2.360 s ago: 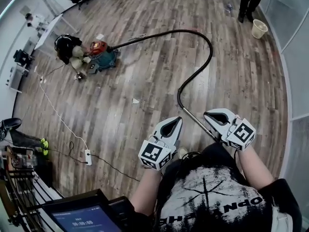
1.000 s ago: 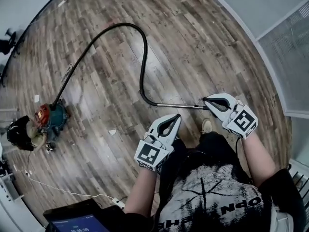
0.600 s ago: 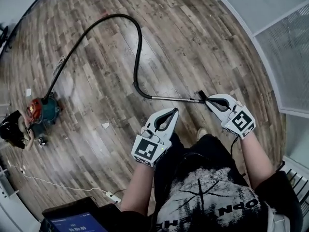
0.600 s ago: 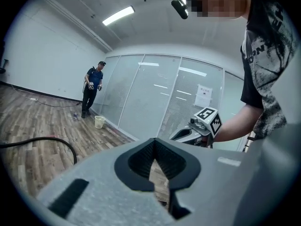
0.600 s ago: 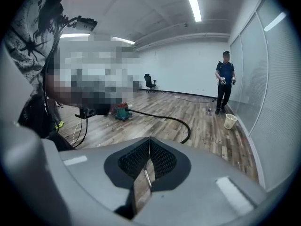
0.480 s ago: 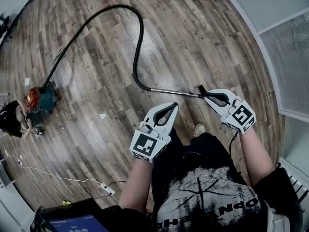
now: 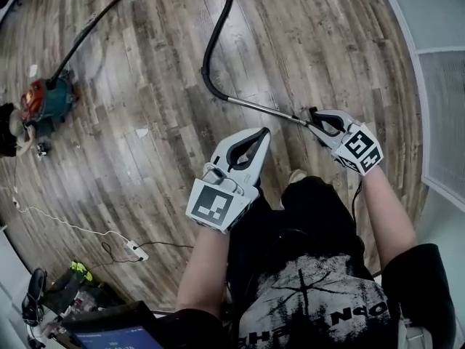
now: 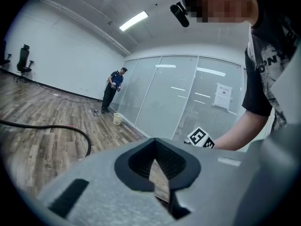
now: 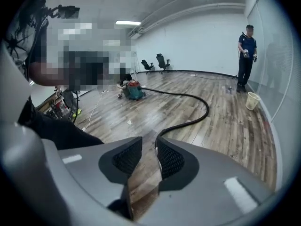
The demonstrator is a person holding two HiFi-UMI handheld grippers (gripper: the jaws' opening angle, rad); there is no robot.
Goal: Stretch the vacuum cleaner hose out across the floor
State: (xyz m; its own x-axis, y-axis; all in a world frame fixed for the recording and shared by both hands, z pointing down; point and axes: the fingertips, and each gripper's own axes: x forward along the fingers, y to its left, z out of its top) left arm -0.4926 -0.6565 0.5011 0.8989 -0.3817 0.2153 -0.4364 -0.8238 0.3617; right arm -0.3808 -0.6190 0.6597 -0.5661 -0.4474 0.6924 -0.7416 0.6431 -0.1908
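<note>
Where the hose lies: the black flexible vacuum hose (image 7: pixel 211 53) rests on the grey-brown wooden plank floor (image 7: pixel 341 42). It comes down from the top edge of the head view, hooks round and joins the thin silver metal wand (image 7: pixel 261 108). Its far end goes to the red and teal canister vacuum cleaner (image 7: pixel 45 102), well apart at the upper left.
Long axis: the wand runs slantwise from the hose's hook, down and to the right, straight to the tips of the right gripper (image 7: pixel 315 121), so jaws and wand stand nearly in one line.
Right gripper: its jaws have just been opening and stand narrowly apart. The right gripper view shows bare boards in the gap, and the hose (image 9: pixel 197 119) runs up to the tip of one jaw, so the pads press on nothing.
Left gripper: the left gripper (image 7: pixel 261 133) has its jaws together on nothing, beside the wand but apart from it.
Nearer hand: the right, by a clear margin.
Coming move: judging by its deep bend, the hose is not yet laid straight. Drawing the wand end further from the vacuum cleaner, along the wand's own line, would need a fresh hold by the right jaws.
Writing: the marker cubes (image 7: pixel 214 203) bear black-and-white squares only. Print on the black T-shirt (image 7: pixel 320 297) shows in part and gives no whole word. A white paper notice (image 8: pixel 223 96) in the left gripper view is too small to read.
</note>
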